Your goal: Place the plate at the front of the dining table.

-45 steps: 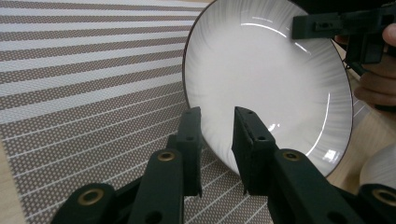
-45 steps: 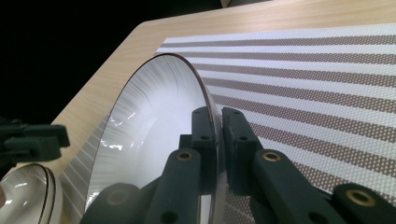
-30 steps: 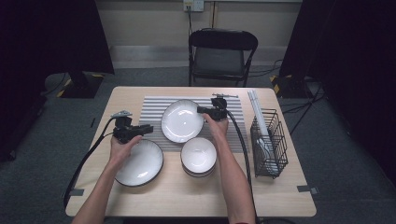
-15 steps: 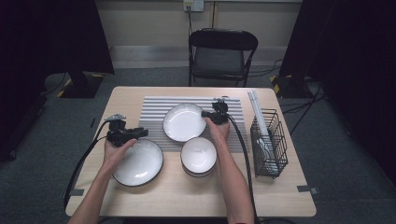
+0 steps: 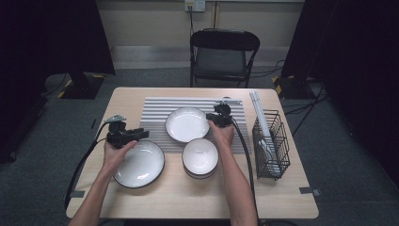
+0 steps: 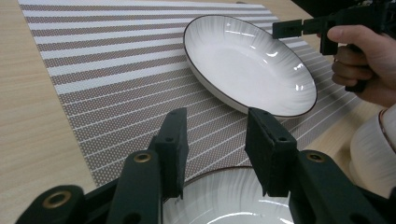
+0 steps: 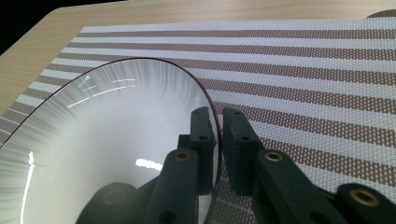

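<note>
A white dark-rimmed plate (image 5: pixel 187 124) (image 6: pixel 247 60) (image 7: pixel 107 130) is over the striped mat (image 5: pixel 155 110), tilted with its right side raised. My right gripper (image 5: pixel 208 117) (image 7: pixel 218 121) is shut on its right rim; its jaws have just been opening a little, with the rim still between them. A second, similar plate (image 5: pixel 139 163) (image 6: pixel 224 200) lies flat on the table at the front left. My left gripper (image 5: pixel 143 133) (image 6: pixel 215 126) hovers over that plate's far rim, open. Its jaws have just been opening and nothing is between them.
A stack of white bowls (image 5: pixel 200 157) (image 6: pixel 373 144) stands right of the flat plate, near my right forearm. A black wire basket (image 5: pixel 270 146) with long white sticks stands at the table's right edge. A folding chair (image 5: pixel 223 52) is behind the table.
My left gripper has drawn back slightly to the left and its jaws stand wider. The held plate and the right hand have barely shifted.
</note>
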Motion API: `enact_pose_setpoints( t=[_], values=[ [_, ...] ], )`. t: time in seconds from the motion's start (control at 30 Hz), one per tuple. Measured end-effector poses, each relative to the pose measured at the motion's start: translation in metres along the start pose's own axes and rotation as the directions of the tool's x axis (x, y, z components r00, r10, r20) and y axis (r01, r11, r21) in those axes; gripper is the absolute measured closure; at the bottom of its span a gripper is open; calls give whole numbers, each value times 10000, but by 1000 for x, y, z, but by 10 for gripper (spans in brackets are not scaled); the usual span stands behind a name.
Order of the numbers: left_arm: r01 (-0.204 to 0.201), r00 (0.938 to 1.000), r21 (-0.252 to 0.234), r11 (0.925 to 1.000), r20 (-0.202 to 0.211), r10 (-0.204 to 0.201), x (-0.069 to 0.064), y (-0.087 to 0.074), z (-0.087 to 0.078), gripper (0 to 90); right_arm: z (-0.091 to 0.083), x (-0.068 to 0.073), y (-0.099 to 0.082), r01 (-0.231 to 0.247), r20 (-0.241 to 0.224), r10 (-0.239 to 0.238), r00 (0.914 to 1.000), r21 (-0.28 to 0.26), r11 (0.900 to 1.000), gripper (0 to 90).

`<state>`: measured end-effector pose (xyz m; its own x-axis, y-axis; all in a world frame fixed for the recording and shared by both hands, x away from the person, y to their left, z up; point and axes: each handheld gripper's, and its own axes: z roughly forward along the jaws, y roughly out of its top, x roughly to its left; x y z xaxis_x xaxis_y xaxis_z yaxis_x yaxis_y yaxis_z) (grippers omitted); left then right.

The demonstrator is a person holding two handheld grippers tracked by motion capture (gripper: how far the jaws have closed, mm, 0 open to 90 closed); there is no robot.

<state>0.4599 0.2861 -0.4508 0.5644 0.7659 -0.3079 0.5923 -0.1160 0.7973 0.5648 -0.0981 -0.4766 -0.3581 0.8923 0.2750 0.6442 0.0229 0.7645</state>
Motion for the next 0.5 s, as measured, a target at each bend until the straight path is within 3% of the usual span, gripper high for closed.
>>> enact_pose_setpoints(
  t=[0.2,0.3,0.5],
  values=[
    [27,9988,-23,10000,-487,-28,4,-5,-10,512,-9,1,-2,-1,-425,-3,9991,-103,9999,720],
    [40,9982,-195,9998,-597,-51,6,-8,-16,484,-12,3,-3,84,-329,-86,9994,-69,9999,678],
    [136,9965,-362,9993,-815,-165,14,-14,-32,372,-26,5,-7,100,-859,-101,9963,-18,9999,624]
  ],
)
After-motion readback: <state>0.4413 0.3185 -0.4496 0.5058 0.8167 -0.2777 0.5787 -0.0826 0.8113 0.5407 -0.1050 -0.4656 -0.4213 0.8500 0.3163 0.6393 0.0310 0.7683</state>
